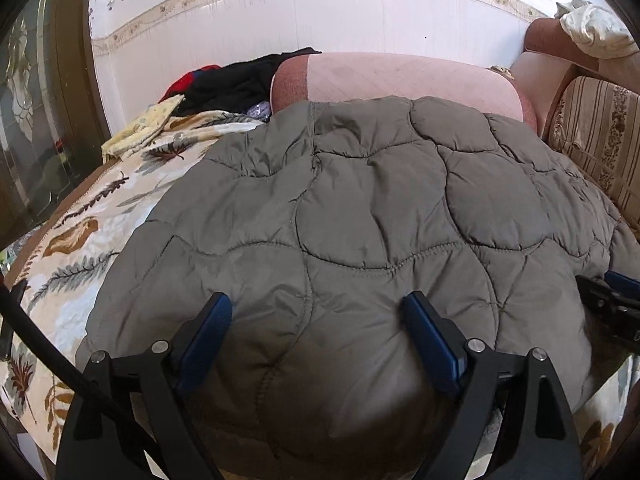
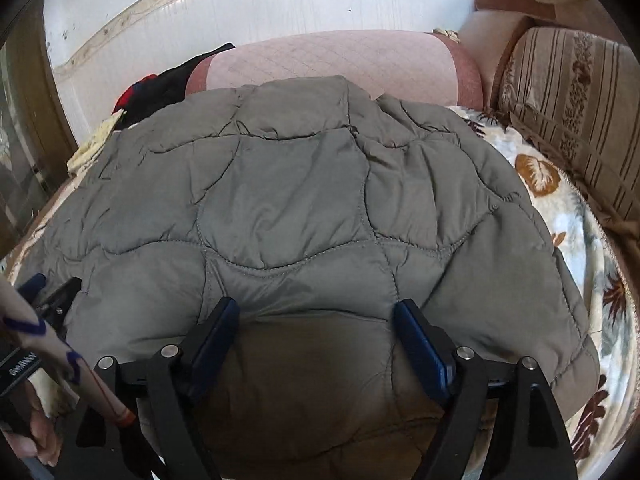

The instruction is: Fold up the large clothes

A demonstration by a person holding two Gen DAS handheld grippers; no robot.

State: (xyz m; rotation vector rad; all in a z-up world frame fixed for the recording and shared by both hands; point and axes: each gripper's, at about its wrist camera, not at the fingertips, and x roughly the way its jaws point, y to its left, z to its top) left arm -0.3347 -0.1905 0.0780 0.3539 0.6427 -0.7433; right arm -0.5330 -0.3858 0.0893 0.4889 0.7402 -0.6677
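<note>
Both grippers, left gripper and right gripper, were held side by side with jaws spread wide and gripping nothing, poised over the near edge of the quilted grey jacket, which was spread flat across the leaf-patterned bedcover, running away toward the far edge.

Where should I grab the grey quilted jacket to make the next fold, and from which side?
Take the jacket by its near edge, one gripper toward each corner, coming in low from the front. Both grippers, left and right, already sit open over that puffy near part, and the far end lies flat against the pink cushion, so lifting the near edge away from you looks easiest.
</note>
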